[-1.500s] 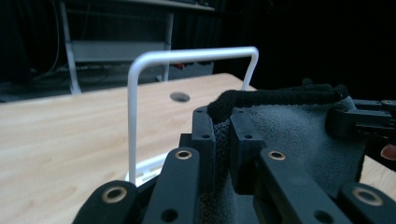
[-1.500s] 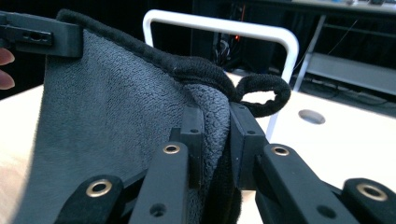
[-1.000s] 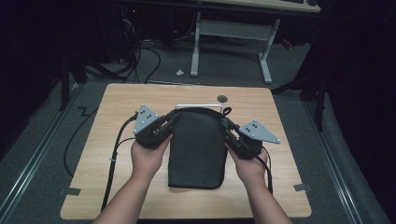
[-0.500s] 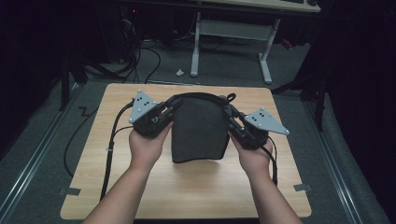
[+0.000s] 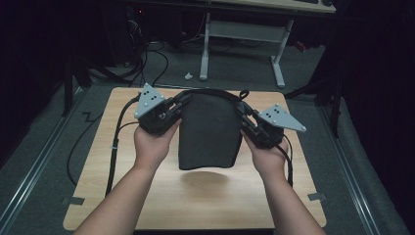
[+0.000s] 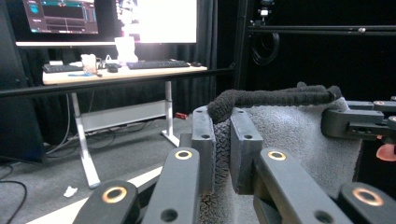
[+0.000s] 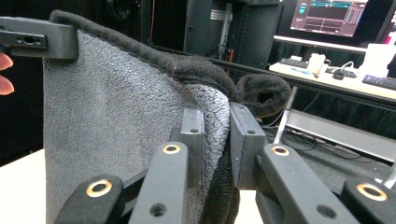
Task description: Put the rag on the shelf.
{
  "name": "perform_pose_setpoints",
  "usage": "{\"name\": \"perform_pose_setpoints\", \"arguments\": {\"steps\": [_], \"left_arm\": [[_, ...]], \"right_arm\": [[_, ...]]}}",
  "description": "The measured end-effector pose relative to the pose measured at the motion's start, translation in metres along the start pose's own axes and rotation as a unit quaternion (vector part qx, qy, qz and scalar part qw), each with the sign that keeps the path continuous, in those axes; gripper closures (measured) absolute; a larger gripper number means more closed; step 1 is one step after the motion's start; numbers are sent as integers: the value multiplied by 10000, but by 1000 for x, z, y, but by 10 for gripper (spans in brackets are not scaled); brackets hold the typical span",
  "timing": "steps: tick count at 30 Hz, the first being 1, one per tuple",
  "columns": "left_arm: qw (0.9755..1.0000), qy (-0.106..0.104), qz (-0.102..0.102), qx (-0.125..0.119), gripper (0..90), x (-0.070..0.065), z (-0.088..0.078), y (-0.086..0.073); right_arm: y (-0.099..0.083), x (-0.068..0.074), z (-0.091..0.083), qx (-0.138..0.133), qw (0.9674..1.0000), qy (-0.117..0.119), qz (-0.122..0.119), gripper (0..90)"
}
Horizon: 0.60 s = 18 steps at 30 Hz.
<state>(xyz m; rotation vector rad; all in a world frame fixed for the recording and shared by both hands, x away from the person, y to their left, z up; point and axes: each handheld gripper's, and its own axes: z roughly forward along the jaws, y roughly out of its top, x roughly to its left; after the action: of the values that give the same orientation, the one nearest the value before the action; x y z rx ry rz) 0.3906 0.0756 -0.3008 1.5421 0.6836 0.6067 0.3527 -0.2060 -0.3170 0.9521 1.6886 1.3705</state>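
Left gripper (image 5: 177, 108) clamps the dark towel (image 5: 210, 129) at its top left corner; right gripper (image 5: 243, 115) clamps the top right corner. Towel hangs between them, clear of the table (image 5: 98, 161), over its middle, nearer the far edge.

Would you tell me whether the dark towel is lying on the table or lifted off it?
Lifted: the towel hangs from both grippers, its lower edge clear above its shadow on the table.
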Motion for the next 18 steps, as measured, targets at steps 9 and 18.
{"name": "perform_pose_setpoints", "arguments": {"steps": [9,18], "left_arm": [[9999,98,105,27,823,14,21,16],[9996,144,189,161,822,33,41,23]], "right_arm": [[19,-16,19,-6,9999,-26,131,785],[29,-27,40,68,9999,-77,44,785]]}}
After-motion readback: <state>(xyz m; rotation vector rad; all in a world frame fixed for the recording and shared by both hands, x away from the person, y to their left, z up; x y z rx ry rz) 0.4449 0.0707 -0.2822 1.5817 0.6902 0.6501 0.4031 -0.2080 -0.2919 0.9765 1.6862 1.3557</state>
